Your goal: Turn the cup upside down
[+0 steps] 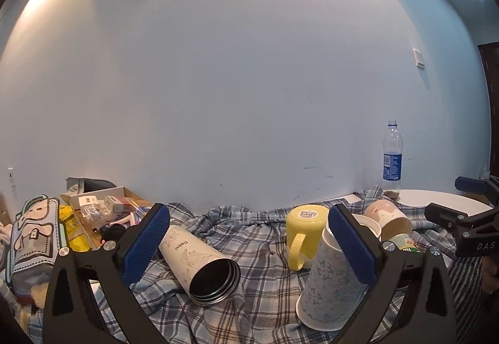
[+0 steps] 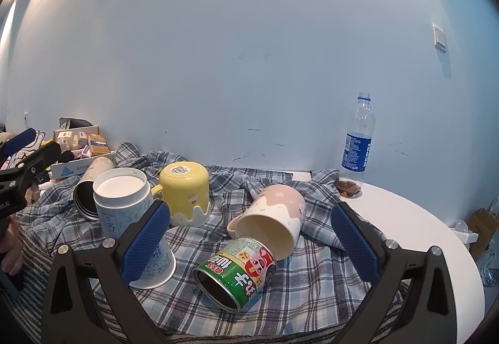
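A pale blue patterned paper cup (image 1: pixel 330 284) stands upside down on the plaid cloth, also in the right wrist view (image 2: pixel 124 213). A yellow mug (image 1: pixel 304 231) stands upside down behind it (image 2: pixel 185 192). A white steel tumbler (image 1: pixel 202 266) lies on its side between my left fingers. A pink mug (image 2: pixel 274 219) and a green can (image 2: pixel 237 272) lie on their sides between my right fingers. My left gripper (image 1: pixel 249 247) is open and empty. My right gripper (image 2: pixel 252 238) is open and empty.
A plastic water bottle (image 2: pixel 358 138) stands by the wall on the round white table (image 2: pixel 421 225). A cardboard box of small items (image 1: pixel 106 203) and a cartoon pouch (image 1: pixel 34 231) lie at the left. The plaid cloth (image 2: pixel 312 281) is wrinkled.
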Motion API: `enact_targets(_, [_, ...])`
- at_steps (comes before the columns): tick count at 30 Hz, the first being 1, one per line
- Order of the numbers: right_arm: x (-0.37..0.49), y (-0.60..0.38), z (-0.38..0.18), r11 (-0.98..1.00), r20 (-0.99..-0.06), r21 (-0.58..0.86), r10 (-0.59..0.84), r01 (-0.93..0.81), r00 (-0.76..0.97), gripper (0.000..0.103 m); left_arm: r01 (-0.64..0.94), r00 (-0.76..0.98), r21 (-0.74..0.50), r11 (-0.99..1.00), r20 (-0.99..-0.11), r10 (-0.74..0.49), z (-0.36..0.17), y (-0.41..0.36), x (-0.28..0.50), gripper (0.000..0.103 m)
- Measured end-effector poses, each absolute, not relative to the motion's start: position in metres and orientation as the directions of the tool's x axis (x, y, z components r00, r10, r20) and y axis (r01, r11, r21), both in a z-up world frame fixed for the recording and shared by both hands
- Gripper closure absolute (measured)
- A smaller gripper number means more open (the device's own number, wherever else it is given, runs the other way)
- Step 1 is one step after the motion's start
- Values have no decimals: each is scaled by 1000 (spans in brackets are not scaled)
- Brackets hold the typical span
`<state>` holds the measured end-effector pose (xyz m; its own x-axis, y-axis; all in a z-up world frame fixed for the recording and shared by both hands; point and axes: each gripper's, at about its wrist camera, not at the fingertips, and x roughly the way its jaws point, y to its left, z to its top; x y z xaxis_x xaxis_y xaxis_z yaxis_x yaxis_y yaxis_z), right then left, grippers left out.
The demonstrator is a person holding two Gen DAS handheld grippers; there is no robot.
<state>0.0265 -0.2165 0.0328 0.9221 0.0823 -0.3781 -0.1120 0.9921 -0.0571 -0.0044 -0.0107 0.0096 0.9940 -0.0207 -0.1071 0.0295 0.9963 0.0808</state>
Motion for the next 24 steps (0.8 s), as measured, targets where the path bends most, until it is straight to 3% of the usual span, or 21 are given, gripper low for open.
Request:
enact_targets(5, [24, -214, 34, 991, -374, -66, 84, -117, 924, 0, -9, 996, 68, 998, -84, 15, 13, -6, -9, 0])
enact_targets(12, [22, -213, 35, 990, -363, -75, 83, -117, 928, 0, 0, 998, -52, 999, 65, 4, 22, 18, -30, 0])
enact_targets(17, [23, -213, 34, 990, -367, -76, 84, -120, 926, 0, 19, 993, 10, 1000, -119, -18, 10, 5, 2, 0])
enact_targets(24, [26, -215, 33, 990, -375, -71, 83, -118, 923, 0, 17, 991, -14, 1000, -133, -19, 9, 7, 4, 0])
